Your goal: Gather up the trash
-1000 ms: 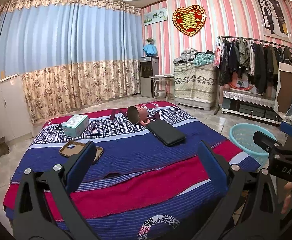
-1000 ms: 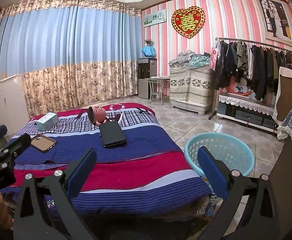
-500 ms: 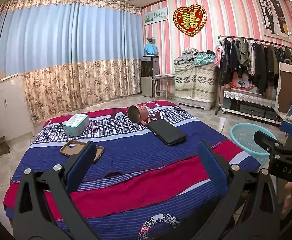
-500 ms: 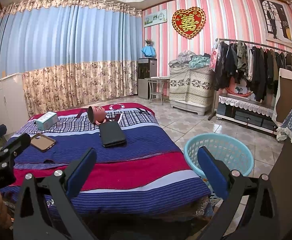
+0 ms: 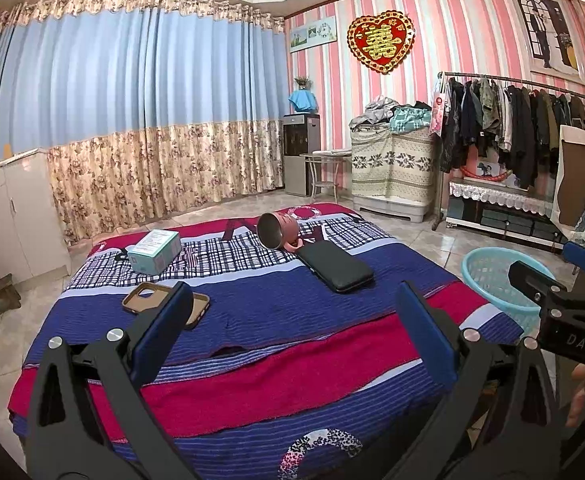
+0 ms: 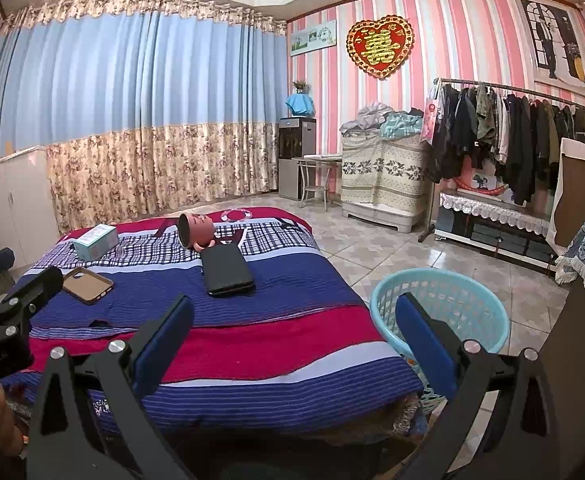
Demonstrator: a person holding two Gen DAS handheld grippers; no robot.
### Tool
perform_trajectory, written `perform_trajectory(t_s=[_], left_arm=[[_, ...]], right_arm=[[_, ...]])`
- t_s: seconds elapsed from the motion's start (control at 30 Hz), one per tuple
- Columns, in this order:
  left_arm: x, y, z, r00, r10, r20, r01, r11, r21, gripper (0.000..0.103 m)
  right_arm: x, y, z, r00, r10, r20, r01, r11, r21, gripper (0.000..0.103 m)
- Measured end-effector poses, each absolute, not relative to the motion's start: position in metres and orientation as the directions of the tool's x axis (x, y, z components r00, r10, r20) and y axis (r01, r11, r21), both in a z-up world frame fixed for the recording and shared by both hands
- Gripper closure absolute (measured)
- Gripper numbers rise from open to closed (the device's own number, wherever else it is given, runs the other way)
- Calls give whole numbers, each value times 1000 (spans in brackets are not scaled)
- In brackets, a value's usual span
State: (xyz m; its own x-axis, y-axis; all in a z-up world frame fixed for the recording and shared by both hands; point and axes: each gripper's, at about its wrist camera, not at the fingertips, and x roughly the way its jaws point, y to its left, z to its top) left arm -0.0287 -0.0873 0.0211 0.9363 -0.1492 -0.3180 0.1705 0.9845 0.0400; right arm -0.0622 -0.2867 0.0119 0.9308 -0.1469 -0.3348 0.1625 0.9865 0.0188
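On the striped bed [image 5: 252, 364] [image 6: 252, 356] lie a small teal box [image 5: 154, 250] [image 6: 94, 241], a brown phone case [image 5: 164, 303] [image 6: 87, 285], a tipped pink mug [image 5: 276, 231] [image 6: 195, 230] and a black wallet-like case [image 5: 334, 267] [image 6: 226, 271]. A light-blue plastic basket [image 5: 500, 280] [image 6: 442, 304] stands on the floor to the bed's right. My left gripper [image 5: 292, 320] hangs open over the bed's near edge, holding nothing. My right gripper [image 6: 292, 328] is open too, between the bed's corner and the basket.
A white cabinet [image 5: 8, 216] stands left. A clothes rack [image 5: 524, 120], a covered stack of laundry [image 5: 392, 160] and a water dispenser [image 5: 300, 152] line the right wall. Tiled floor [image 6: 392, 248] lies beyond the basket. A hand [image 5: 580, 392] shows at the right gripper's handle.
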Motion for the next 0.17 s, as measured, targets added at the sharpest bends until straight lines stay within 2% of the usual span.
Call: perform_trajectory(t_s=[0.17], left_arm=[[-29,-86,23,936,-148,-320,169,985,37,5]], right_arm=[[-61,-285,13,931,-146,-334,162,987,19,5]])
